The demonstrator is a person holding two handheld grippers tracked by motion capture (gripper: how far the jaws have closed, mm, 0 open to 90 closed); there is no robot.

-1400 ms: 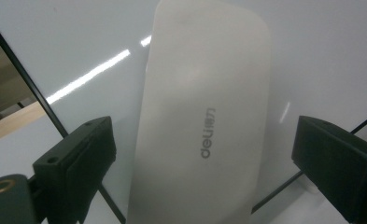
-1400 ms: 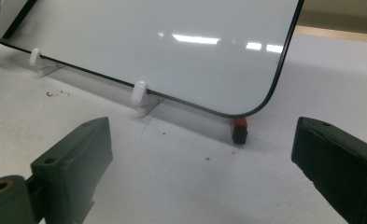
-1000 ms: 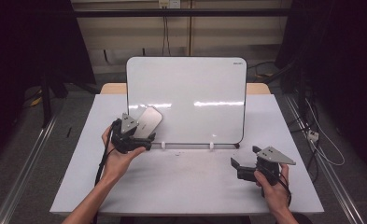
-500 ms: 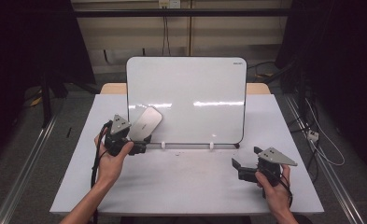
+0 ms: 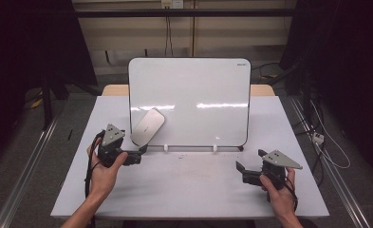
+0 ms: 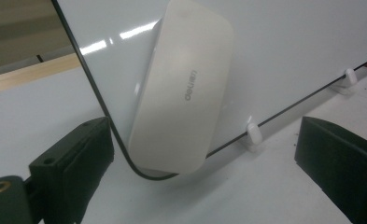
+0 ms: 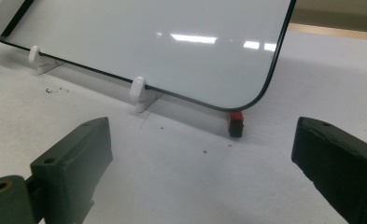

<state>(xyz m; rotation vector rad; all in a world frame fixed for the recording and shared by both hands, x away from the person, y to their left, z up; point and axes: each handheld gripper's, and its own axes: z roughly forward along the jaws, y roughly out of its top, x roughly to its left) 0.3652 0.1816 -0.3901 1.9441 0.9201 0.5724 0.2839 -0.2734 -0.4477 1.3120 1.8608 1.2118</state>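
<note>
A whiteboard (image 5: 198, 90) stands upright on small white feet at the middle of the white table (image 5: 189, 194). A white rounded eraser (image 5: 147, 126) clings tilted to the board's lower left corner. My left gripper (image 5: 139, 153) sits on the table just below and left of the eraser, open, pointing at it without touching. In the left gripper view the eraser (image 6: 186, 93) lies ahead between the spread jaws of the left gripper (image 6: 204, 135). My right gripper (image 5: 242, 171) rests open near the front right, and in the right gripper view the right gripper (image 7: 202, 135) faces the board's lower right corner (image 7: 265, 88).
A small red and black piece (image 7: 236, 122) stands on the table under the board's lower right corner. White feet (image 7: 138, 91) hold the board's bottom edge. A wooden strip (image 5: 262, 90) runs behind the board. Dark floor and cables surround the table.
My left gripper has drawn back left and toward the person, away from the eraser, which stays on the board. The right gripper has barely moved.
</note>
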